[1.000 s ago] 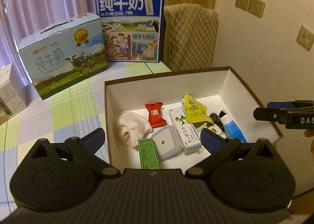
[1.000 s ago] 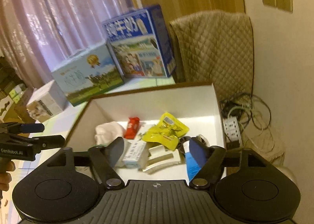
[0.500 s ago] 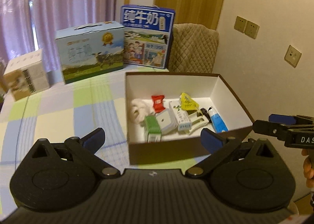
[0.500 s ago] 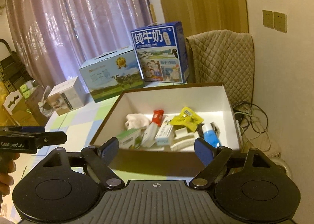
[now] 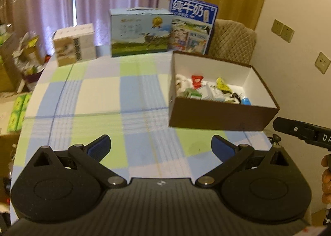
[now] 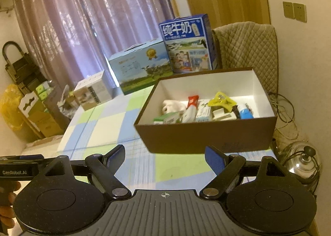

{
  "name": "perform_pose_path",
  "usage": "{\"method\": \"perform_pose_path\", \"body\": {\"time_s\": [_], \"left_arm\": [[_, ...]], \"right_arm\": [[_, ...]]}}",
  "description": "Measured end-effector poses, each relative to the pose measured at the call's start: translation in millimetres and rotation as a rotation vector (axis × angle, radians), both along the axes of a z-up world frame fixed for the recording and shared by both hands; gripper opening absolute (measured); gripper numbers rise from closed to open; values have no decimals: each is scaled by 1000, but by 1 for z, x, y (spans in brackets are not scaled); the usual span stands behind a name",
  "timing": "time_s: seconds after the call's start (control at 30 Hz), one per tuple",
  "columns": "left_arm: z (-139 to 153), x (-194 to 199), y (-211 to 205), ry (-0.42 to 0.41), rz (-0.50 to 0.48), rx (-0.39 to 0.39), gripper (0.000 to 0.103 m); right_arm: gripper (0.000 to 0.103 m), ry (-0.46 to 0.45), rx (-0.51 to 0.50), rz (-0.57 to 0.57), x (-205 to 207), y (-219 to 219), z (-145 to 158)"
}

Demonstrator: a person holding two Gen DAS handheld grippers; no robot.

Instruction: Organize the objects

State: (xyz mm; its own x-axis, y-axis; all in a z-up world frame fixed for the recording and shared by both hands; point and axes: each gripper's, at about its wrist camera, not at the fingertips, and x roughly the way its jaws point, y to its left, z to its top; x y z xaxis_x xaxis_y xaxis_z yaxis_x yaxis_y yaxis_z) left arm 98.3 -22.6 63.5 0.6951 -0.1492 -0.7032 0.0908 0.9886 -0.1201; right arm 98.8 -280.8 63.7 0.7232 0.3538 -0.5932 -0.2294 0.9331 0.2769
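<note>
Fingers [image 5: 99, 146] of both grippers spread and empty, small items all inside brown box [image 6: 206, 134], checked tabletop [image 5: 103, 99] bare: sorting apparently finished.

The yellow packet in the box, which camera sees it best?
The right wrist view. It looks down into the box, so the yellow packet shows clear, lying on the other things. In the left wrist view the yellow packet is smaller and blurred, seen at a flatter angle.
</note>
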Motion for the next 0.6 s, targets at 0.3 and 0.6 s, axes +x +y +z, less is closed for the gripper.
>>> {"method": "perform_pose_path", "body": {"time_s": [0.3,0.6], "left_arm": [[-12,-39,17,38,77,15,102],[-32,-58,33,88,139,23,102]], "right_arm": [[81,34,-31,70,-23,28,-20],[81,103,-36,157,-37,54,-47]]}}
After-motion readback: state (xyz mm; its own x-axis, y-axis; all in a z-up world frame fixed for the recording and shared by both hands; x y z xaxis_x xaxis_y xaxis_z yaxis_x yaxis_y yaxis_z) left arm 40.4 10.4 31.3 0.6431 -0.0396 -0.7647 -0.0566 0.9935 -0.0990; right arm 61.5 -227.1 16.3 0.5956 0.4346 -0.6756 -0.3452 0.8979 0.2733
